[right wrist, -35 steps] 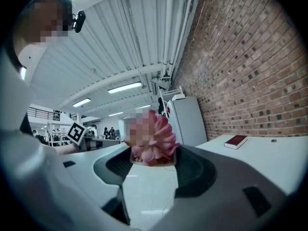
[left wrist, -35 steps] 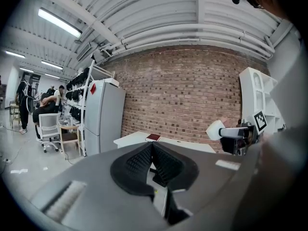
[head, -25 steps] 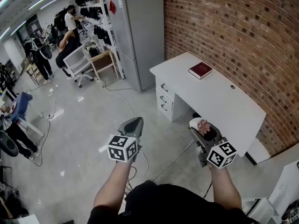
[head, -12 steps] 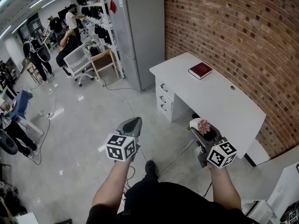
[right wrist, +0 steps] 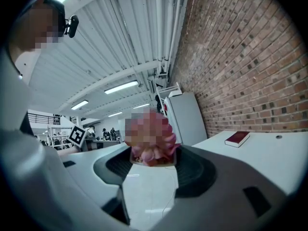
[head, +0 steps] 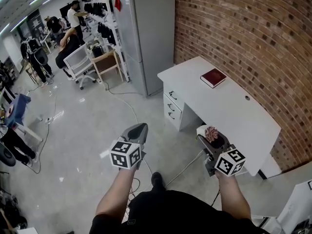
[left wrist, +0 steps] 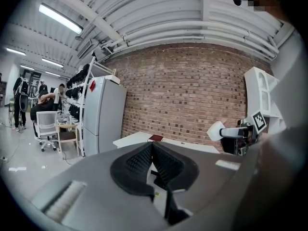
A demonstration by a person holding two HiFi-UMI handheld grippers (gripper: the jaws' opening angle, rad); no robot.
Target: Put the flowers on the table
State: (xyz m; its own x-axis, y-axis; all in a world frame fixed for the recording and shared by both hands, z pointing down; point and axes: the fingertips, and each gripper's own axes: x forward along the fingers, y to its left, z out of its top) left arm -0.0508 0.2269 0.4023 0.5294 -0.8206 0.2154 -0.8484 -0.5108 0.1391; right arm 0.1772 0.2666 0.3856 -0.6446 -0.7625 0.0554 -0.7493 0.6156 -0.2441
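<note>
Head view looks down on a person's two forearms, each holding grey plastic tongs with a black-and-white marker cube. The right tongs (head: 210, 136) are clenched on the flowers (right wrist: 153, 152), a small bunch of soft pink, ruffled petals seated between the black ribbed pads, with a thin tan edge under the blooms. The bunch is held in the air over the glossy grey floor (head: 87, 126), near the front edge of the counter (head: 234, 116) and not lying on it. The left tongs (left wrist: 152, 148) are pressed together with nothing between their ribbed pads.

The counter is a smooth white rectangular slab standing along a rough red brick wall (head: 243, 28). A set of drawers (head: 173, 108) is built in under its far end, all shut. On its top lies a flat dark red book (head: 213, 78), closed and well apart from the flowers. A tall grey refrigerator (head: 146, 38) stands beyond the counter's far end, and a pale cable (head: 127, 104) trails across the floor.
</note>
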